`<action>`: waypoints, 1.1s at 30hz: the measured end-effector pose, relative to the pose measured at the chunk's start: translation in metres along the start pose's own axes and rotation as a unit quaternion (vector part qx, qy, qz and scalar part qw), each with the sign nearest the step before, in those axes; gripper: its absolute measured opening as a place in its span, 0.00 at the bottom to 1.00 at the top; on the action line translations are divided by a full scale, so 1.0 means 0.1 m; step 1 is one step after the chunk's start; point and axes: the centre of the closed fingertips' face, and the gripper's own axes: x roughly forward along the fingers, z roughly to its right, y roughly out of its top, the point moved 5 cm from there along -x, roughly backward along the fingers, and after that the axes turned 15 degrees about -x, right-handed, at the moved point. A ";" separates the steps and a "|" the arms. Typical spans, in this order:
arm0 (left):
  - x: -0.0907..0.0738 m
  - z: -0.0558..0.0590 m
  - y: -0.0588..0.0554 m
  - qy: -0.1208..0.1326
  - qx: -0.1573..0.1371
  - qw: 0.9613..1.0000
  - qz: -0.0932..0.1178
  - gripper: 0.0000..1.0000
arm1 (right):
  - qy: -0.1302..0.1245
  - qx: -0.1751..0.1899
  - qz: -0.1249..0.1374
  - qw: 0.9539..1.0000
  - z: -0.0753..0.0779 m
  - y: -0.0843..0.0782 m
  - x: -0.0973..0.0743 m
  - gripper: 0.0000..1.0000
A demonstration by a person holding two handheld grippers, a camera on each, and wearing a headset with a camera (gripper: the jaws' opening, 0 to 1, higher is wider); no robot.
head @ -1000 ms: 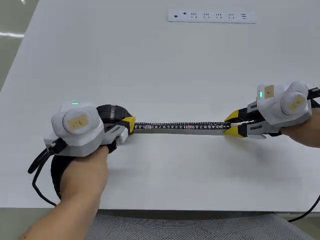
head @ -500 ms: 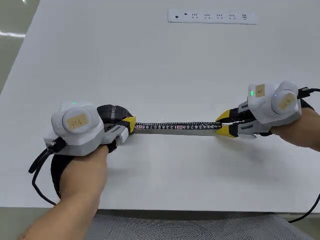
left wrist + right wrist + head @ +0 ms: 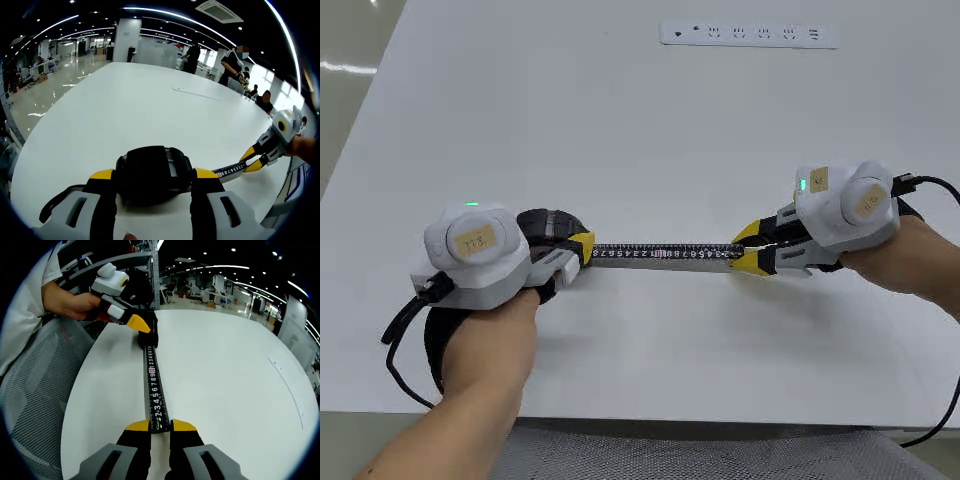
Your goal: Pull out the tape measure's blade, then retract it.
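Well out of its black case [image 3: 546,226], the tape measure's blade [image 3: 660,253] lies in a straight line along the white counter [image 3: 620,130], markings facing up. The left hand-held gripper [image 3: 155,175] clamps the case between its yellow-tipped jaws, and the case rests on the counter. The right hand-held gripper [image 3: 745,250] pinches the blade's free end, with its jaws closed on the strip.

The right gripper view shows the blade's printed numbers running away toward the case, along with a white sleeve [image 3: 30,305] and a grey mesh chair [image 3: 40,390] at the counter's near edge. The left gripper view shows the case from behind, wedged between the jaws, with the blade leading off to the right. The head view takes in both hands and a white power strip [image 3: 748,33] lying at the counter's far side.

Beyond the counter, the left gripper view shows a glossy floor [image 3: 55,85], rows of ceiling lights and several people [image 3: 232,62] standing or seated in the distance.
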 end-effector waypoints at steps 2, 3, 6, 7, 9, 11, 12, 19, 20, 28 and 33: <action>0.00 0.00 0.00 -0.001 -0.001 1.000 0.000 0.55 | 0.002 -0.001 -0.003 1.000 0.00 0.00 0.03 0.09; 0.00 0.00 0.00 -0.001 -0.001 1.000 -0.001 0.55 | 0.003 -0.001 -0.003 1.000 0.00 0.00 0.04 0.09; 0.00 0.00 0.00 -0.001 -0.001 1.000 -0.001 0.55 | 0.003 0.000 0.001 1.000 0.00 0.02 0.07 0.09; 0.00 0.00 0.00 -0.001 -0.003 1.000 -0.001 0.55 | 0.003 0.001 0.004 1.000 0.01 0.04 0.09 0.09; 0.00 -0.01 0.00 -0.002 -0.003 1.000 -0.001 0.55 | 0.004 0.001 0.007 1.000 0.01 0.06 0.12 0.09; 0.00 -0.01 0.00 -0.002 -0.004 1.000 -0.002 0.55 | 0.004 0.003 0.011 1.000 0.02 0.08 0.14 0.09; 0.00 -0.01 0.00 -0.002 -0.004 1.000 -0.002 0.55 | 0.004 0.005 0.013 1.000 0.02 0.10 0.16 0.09; 0.00 -0.01 0.00 -0.004 -0.007 1.000 -0.002 0.54 | 0.007 0.004 0.026 1.000 0.03 0.22 0.29 0.09; 0.00 -0.01 0.00 -0.004 -0.007 1.000 -0.002 0.54 | 0.007 0.003 0.028 1.000 0.04 0.23 0.31 0.09; 0.00 -0.02 0.00 -0.006 -0.011 1.000 -0.003 0.54 | 0.009 0.001 0.030 1.000 0.04 0.26 0.38 0.09; 0.00 -0.02 0.01 -0.007 -0.013 1.000 -0.004 0.54 | 0.006 0.004 0.036 0.999 0.06 0.30 0.43 0.09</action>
